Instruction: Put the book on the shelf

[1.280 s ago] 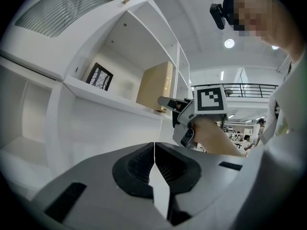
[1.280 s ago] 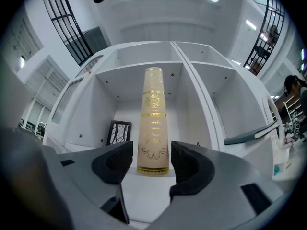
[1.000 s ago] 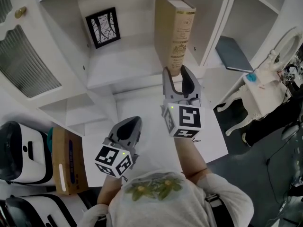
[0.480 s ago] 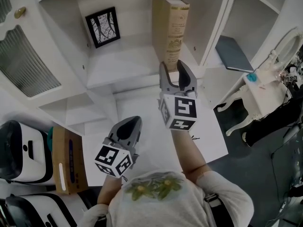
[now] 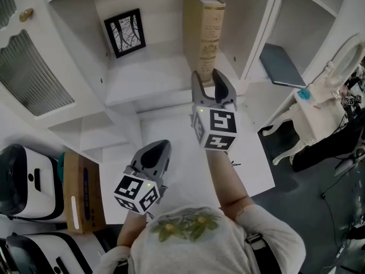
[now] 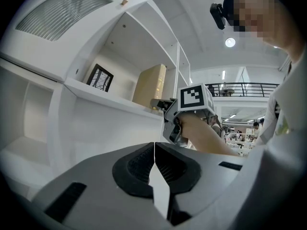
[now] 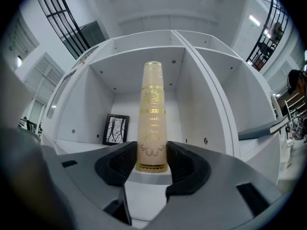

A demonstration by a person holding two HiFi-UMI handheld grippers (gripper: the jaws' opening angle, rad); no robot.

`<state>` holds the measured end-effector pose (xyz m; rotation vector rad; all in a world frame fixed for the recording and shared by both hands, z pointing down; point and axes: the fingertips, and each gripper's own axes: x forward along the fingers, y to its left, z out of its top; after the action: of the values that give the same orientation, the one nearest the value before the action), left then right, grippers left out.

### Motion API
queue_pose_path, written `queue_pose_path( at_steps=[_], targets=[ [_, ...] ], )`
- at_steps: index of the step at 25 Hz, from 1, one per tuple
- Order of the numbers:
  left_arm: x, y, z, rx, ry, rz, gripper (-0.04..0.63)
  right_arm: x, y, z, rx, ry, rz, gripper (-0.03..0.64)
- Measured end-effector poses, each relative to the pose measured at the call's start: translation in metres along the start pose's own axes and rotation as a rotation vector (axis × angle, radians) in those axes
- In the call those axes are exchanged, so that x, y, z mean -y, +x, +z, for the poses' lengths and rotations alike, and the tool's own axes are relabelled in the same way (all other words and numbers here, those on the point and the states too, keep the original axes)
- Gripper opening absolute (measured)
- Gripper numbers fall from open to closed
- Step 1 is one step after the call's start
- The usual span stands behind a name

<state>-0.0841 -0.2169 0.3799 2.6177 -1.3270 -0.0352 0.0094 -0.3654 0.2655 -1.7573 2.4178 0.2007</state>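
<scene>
A thick tan book (image 5: 204,33) with gold print stands upright at the front of the middle shelf compartment (image 5: 149,80). My right gripper (image 5: 208,80) is shut on the lower end of its spine. In the right gripper view, the book (image 7: 152,114) rises between the two pads of the right gripper (image 7: 152,159), which press on both of its sides. My left gripper (image 5: 155,152) hangs lower and to the left, shut with nothing in it. Seen from the left gripper (image 6: 154,150), the book (image 6: 149,85) sits on the shelf ledge.
A framed black-and-white picture (image 5: 124,32) leans at the back left of the same compartment. A dark flat folder (image 5: 280,64) lies in the compartment to the right. A cardboard box (image 5: 82,193) and white devices (image 5: 23,181) sit low left, and a white ornate table (image 5: 311,110) stands right.
My right gripper has carried the book slightly left and deeper toward the shelf, and the book now stands straighter. The left gripper has not moved.
</scene>
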Motion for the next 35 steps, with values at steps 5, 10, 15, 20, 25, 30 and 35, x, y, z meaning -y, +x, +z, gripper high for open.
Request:
queue_pose_path(
  at_steps=[5,10,15,20,25,30,35],
  targets=[
    [0.0,-0.003,0.003,0.007,0.002,0.008,0.031,0.006,-0.02,0.011,0.045,0.091,0.041,0.211],
    [0.002,-0.007,0.007,0.019,0.002,0.01,0.031,0.0,-0.055,0.017,0.087,0.161,0.155,0.21],
    [0.015,-0.008,0.003,0.009,0.002,-0.014,0.031,-0.035,-0.087,0.0,0.089,0.22,0.417,0.197],
    [0.025,-0.012,-0.001,0.001,0.004,-0.025,0.031,-0.06,-0.114,-0.021,0.033,0.283,0.588,0.07],
    [0.028,-0.02,-0.005,0.001,-0.005,-0.019,0.031,-0.076,-0.137,-0.04,-0.027,0.224,0.621,0.052],
    [0.034,-0.025,-0.015,-0.017,-0.018,-0.026,0.031,-0.089,-0.156,-0.054,-0.072,0.193,0.624,0.046],
    [0.04,-0.03,-0.022,-0.028,-0.03,-0.033,0.031,-0.095,-0.172,-0.063,-0.11,0.152,0.621,0.043]
  ],
)
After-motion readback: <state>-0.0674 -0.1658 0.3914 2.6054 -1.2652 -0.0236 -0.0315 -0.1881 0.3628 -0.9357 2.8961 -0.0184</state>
